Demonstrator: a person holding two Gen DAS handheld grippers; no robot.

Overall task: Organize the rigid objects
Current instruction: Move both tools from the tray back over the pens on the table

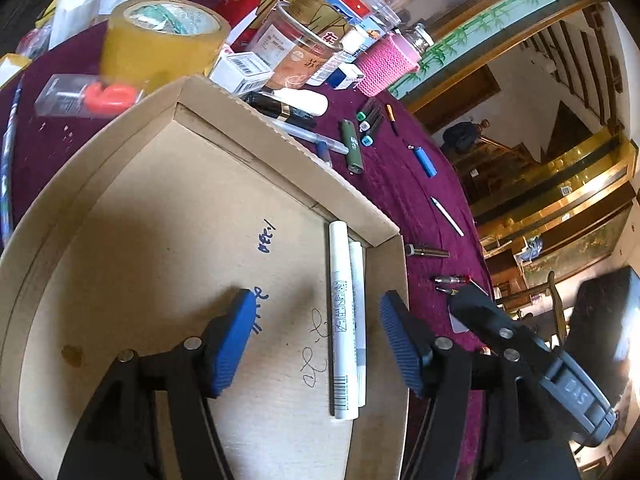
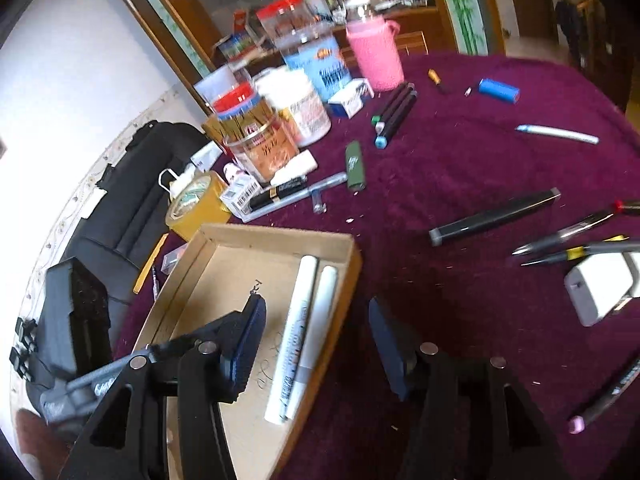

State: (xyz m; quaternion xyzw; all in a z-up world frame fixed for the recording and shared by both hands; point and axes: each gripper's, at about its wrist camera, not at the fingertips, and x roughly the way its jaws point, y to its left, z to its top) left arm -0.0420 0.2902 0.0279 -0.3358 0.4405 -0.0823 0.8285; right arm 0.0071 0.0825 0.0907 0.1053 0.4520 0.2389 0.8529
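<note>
Both hand-held grippers spread over a cardboard tray holding 2 white markers.

The left hand-held gripper (image 1: 316,332) has its blue pads apart, nothing pinched, hanging over the cardboard tray (image 1: 280,128); the right hand-held gripper (image 2: 316,344) is spread too, straddling the tray's right wall, empty. Between the pads lie 2 white markers (image 1: 344,320) side by side, touching, along the tray's right wall. The tray sits on a desk (image 1: 400,184) covered in purple cloth. Outside the tray, scattered well apart: a green lighter (image 1: 351,146), a blue lighter (image 1: 425,158), a white pen (image 1: 447,216), a black marker (image 2: 494,216), a tape roll (image 1: 160,40) and a pink cup (image 1: 386,66).
</note>
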